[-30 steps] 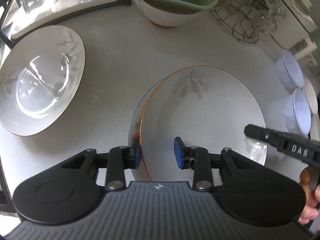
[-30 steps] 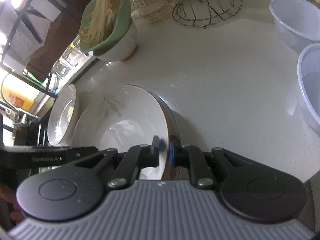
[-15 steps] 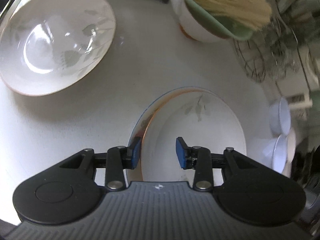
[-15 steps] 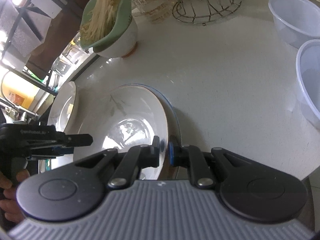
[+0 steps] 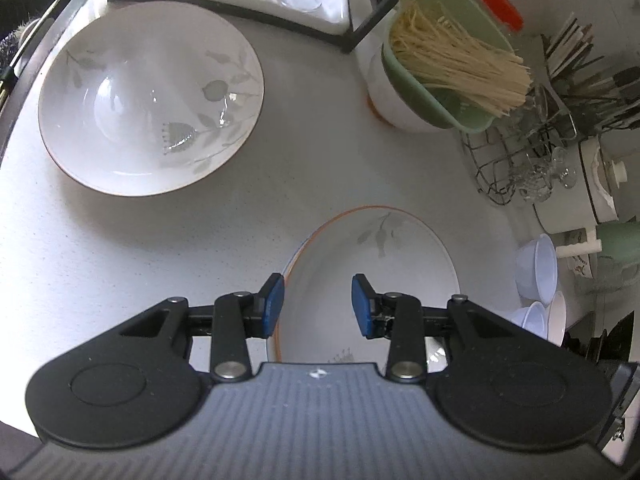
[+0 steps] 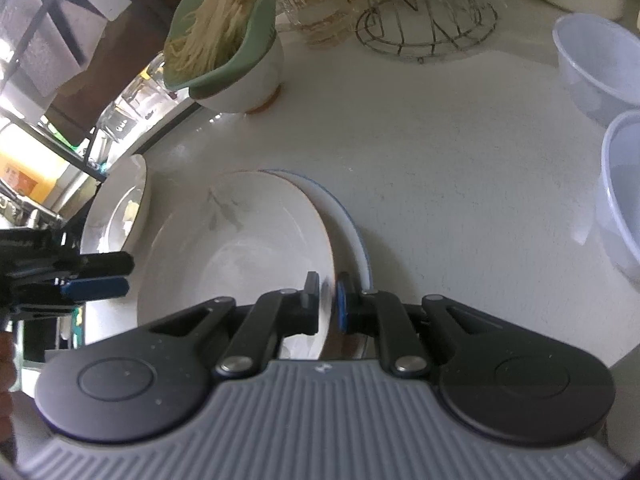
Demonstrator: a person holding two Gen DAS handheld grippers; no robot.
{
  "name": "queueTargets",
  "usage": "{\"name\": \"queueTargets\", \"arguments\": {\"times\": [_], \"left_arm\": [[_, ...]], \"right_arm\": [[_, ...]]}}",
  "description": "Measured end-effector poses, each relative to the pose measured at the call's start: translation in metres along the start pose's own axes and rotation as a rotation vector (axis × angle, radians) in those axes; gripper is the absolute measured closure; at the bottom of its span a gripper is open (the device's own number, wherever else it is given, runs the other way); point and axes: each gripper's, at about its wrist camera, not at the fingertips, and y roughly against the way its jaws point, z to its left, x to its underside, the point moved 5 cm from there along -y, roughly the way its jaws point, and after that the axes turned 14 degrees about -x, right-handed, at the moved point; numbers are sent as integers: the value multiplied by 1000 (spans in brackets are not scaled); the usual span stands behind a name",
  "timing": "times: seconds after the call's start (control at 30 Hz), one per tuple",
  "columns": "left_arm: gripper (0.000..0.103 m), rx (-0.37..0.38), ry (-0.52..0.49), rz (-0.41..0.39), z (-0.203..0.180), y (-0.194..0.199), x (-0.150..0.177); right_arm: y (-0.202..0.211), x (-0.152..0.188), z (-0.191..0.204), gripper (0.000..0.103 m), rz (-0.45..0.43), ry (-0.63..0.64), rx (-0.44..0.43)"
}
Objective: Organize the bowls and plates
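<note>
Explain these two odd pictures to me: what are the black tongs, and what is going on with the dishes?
No robot here: a person holds a pair of tongs in each hand, each with a camera looking along its fingers. In the right-hand view, the right tongs are shut on the rim of an orange-rimmed plate, which sits on a blue-rimmed plate. The left tongs are open above that same plate, gripping nothing. On the white counter also stand a large flowered bowl, a bowl of noodles and clear plastic bowls.
</note>
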Motion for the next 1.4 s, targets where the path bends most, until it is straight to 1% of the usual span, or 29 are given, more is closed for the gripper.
{"name": "queueTargets", "arguments": {"times": [0.17,0.23,0.3,0.43,0.63,0.83,0.93,1.0,1.13,1.27,1.4], "left_arm": [[62,-7,-50,-42,-11,7,6],[62,-19,-82,-70,-16,13,7],[62,-43,-132,-120,-23,22,8],[62,-56,-193,-191,-36,37,7],[62,-64,-258,-264,-53,59,12],[62,-84,-298,-356,-64,86,17],[62,-75,-304,-380,-67,100,19],[62,-91,-312,-395,-69,108,21],[62,-88,-309,-405,-71,122,25],[62,-84,-314,-428,-75,135,34],[62,-86,-330,-432,-78,139,44]], "right_arm": [[11,-11,11,91,-50,80,45],[16,-15,15,91,-68,99,38],[23,-18,20,91,-83,126,41],[38,-23,28,91,-112,150,28],[68,-30,43,91,-170,186,-5],[96,-34,59,91,-226,236,2],[111,-37,65,91,-244,237,-20],[121,-39,68,91,-266,236,-31],[137,-37,74,91,-289,238,-42],[146,-33,76,90,-286,245,-25],[148,-24,78,90,-260,248,-20]]}}
